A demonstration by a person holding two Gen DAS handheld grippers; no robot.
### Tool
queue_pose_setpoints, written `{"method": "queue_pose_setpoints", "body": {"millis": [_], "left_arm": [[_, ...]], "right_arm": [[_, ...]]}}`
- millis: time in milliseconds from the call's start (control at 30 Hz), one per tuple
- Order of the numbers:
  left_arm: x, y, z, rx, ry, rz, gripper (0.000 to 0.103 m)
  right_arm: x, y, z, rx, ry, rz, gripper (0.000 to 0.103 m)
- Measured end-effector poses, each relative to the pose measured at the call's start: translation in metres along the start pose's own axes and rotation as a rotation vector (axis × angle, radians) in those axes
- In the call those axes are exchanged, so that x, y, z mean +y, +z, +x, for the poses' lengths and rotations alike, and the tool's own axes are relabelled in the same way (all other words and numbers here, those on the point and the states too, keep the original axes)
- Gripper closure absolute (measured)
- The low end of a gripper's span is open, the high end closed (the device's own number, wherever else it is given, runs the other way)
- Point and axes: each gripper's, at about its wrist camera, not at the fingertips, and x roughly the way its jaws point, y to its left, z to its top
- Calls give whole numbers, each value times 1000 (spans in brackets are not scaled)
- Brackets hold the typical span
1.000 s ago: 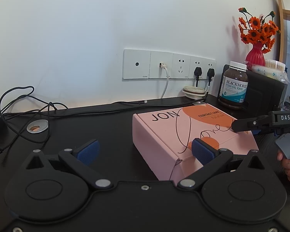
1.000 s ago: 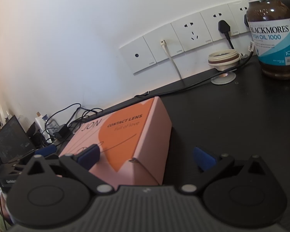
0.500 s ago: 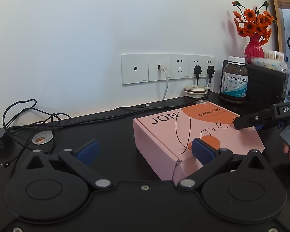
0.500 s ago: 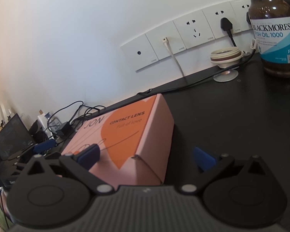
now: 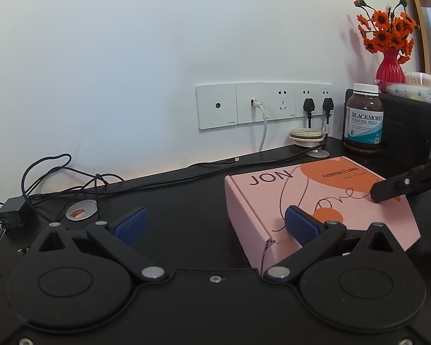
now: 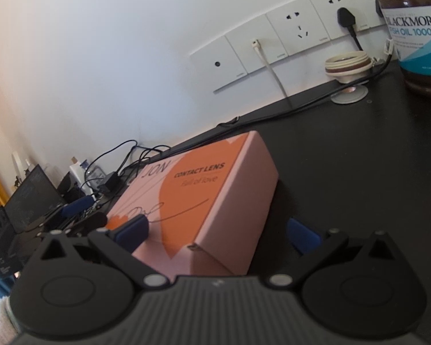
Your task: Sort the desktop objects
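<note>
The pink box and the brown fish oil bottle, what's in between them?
Only bare black desk lies between the pink box and the fish oil bottle, shown best in the right wrist view.

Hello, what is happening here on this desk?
A person holds a hand-held gripper in each hand over a black desk and works on a pink box. Both are open. The left hand-held gripper has one finger over the box's near corner; the right hand-held gripper straddles its other end. The box lies flat. A fish oil bottle stands behind.
</note>
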Motion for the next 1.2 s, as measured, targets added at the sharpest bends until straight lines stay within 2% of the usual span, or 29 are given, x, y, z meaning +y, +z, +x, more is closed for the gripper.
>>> {"method": "queue_pose_setpoints", "body": {"millis": [133, 233, 400, 667, 867, 967, 1067, 1200], "left_arm": [[1, 0, 0, -5, 21, 9, 0], [2, 0, 1, -9, 39, 15, 0], [6, 0, 2, -4, 37, -8, 0], [8, 2, 4, -11, 108, 17, 0], [14, 11, -5, 4, -10, -70, 0], [14, 15, -11, 21, -114, -116, 0], [19, 14, -10, 44, -230, -212, 0], [26, 7, 0, 102, -309, -323, 0]], "right_arm": [[12, -5, 5, 50, 50, -62, 1], [30, -13, 10, 68, 16, -159, 1], [28, -13, 9, 74, 45, -143, 1], [32, -17, 10, 88, 73, -149, 1], [35, -18, 12, 107, 115, -169, 1], [32, -17, 13, 108, 125, -156, 1], [31, -17, 13, 107, 125, -153, 1], [32, -17, 14, 105, 120, -159, 1]]}}
